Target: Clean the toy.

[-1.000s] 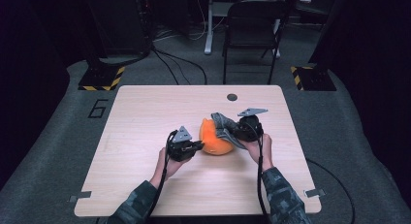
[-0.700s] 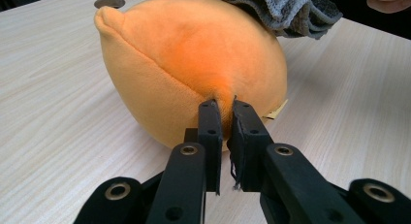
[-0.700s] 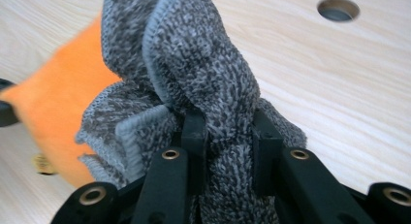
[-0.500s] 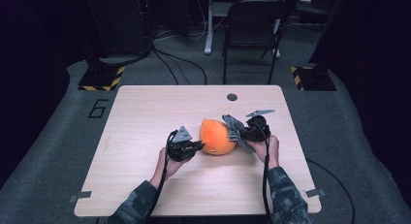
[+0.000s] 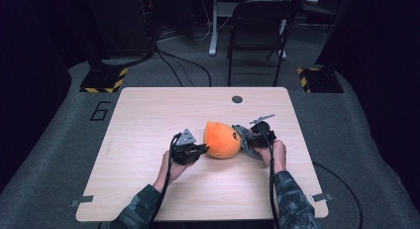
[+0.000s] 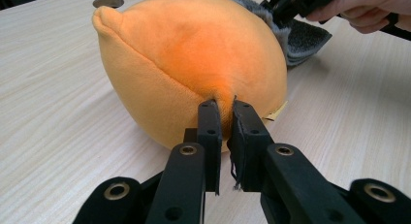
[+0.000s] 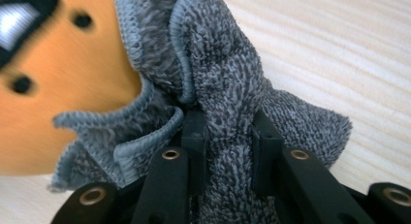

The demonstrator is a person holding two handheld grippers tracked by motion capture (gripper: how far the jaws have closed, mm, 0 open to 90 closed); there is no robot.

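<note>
1. A pale wood bench (image 5: 148,115) with a round cable hole (image 5: 237,99) near its far edge.
2. Grey carpet floor (image 5: 49,154), marked "6" (image 5: 100,110).
3. Black folding chair (image 5: 257,35) behind; cables (image 5: 183,65) trail across.
4. Yellow-black striped plates (image 5: 105,80) flank the dim, dark backdrop.

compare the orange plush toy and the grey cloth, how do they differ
The orange plush toy is round and stuffed; the grey cloth is limp and bunched. The toy's pile is smooth, the cloth's nubbly with a stitched hem. Both are soft and each is pinched by a gripper.

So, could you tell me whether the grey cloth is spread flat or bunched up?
Bunched: the grey cloth is gathered into folds between the right gripper's jaws.
</note>
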